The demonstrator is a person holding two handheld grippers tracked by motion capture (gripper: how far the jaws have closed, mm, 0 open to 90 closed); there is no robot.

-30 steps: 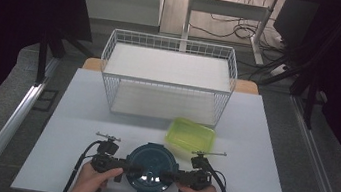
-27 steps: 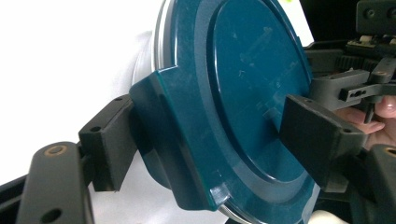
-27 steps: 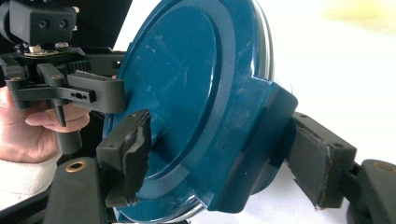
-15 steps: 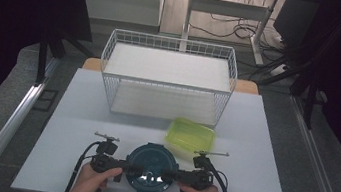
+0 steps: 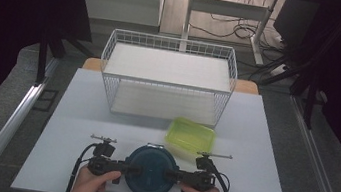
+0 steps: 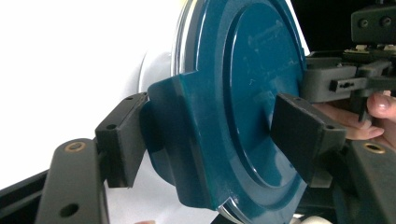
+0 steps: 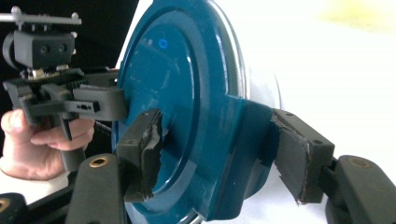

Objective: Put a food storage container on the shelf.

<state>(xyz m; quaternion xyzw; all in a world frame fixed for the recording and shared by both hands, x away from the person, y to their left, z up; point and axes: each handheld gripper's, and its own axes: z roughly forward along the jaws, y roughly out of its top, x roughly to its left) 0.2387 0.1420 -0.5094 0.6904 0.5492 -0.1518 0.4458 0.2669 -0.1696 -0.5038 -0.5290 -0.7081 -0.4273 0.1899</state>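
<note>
A round container with a dark teal lid [image 5: 150, 171] sits at the table's near edge, between my two grippers. My left gripper [image 5: 132, 168] comes in from the lid's left side and my right gripper [image 5: 171, 175] from its right, each held by a hand. In the left gripper view the jaws [image 6: 210, 140] straddle a lid flap [image 6: 187, 140]; they have just been closing and stand close around it. In the right gripper view the jaws [image 7: 215, 149] straddle the opposite flap [image 7: 247, 149] the same way, also just closing. I see no firm press in either.
A shallow yellow-green plastic box [image 5: 190, 135] lies just beyond the teal lid, to the right. A white wire basket [image 5: 168, 78] stands at the back of the white table [image 5: 80, 113]. Dark curtains and a metal rail flank the table.
Both hands have stayed where they were at the lid's sides. The container, the green box and the basket have not moved.
</note>
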